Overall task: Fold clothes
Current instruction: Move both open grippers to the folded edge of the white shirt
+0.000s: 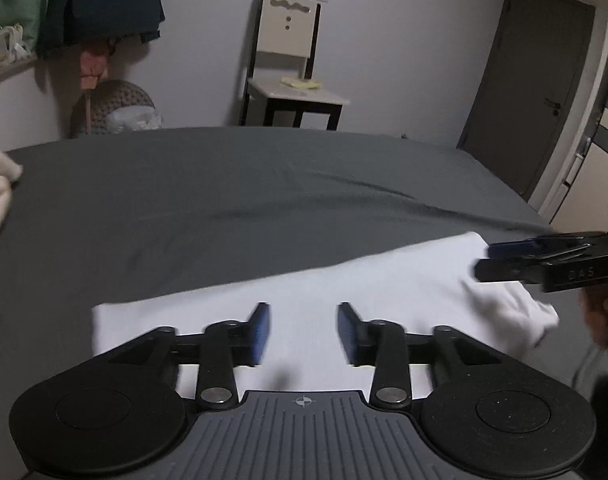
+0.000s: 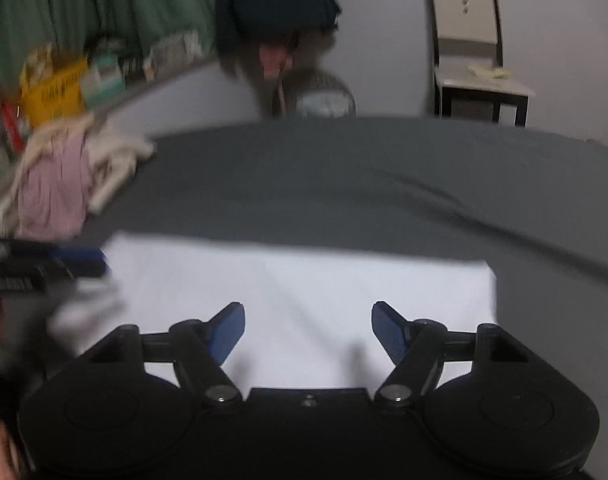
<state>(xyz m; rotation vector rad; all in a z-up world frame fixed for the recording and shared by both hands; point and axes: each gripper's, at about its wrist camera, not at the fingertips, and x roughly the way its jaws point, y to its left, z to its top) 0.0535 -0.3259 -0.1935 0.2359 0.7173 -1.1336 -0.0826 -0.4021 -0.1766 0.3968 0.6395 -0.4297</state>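
Blue pads (image 1: 260,330) of the left gripper (image 1: 303,330) stand spread apart, nothing between them, over the near part of a white cloth (image 1: 288,292). That cloth lies folded and mostly flat on a grey bed (image 1: 232,184), near the front edge. Its right end is bunched and blurred.

From the left wrist view, the right gripper (image 1: 489,260) comes in from the right, its tips at the cloth's bunched end. Seen side-on there, its jaws cannot be judged. The right wrist view settles it: the right gripper (image 2: 308,330) has its 2 blue pads (image 2: 226,330) wide apart, empty, above the cloth (image 2: 304,280). In that same view the left gripper (image 2: 84,258) shows at the left edge, blurred, beside the cloth's rumpled corner.

A pile of clothes (image 2: 64,176), pink and cream, sits at the bed's far left side. Behind it a shelf (image 2: 116,100) carries a yellow box (image 2: 54,94) and other blurred items, with a green curtain (image 2: 104,0) above. A dark jacket (image 1: 104,0) hangs on the wall. Beyond the bed stands a chair (image 1: 292,64) with something pale yellow on its seat, and a grey basket (image 1: 112,106) sits by the wall. A dark door (image 1: 531,80) is at the right.
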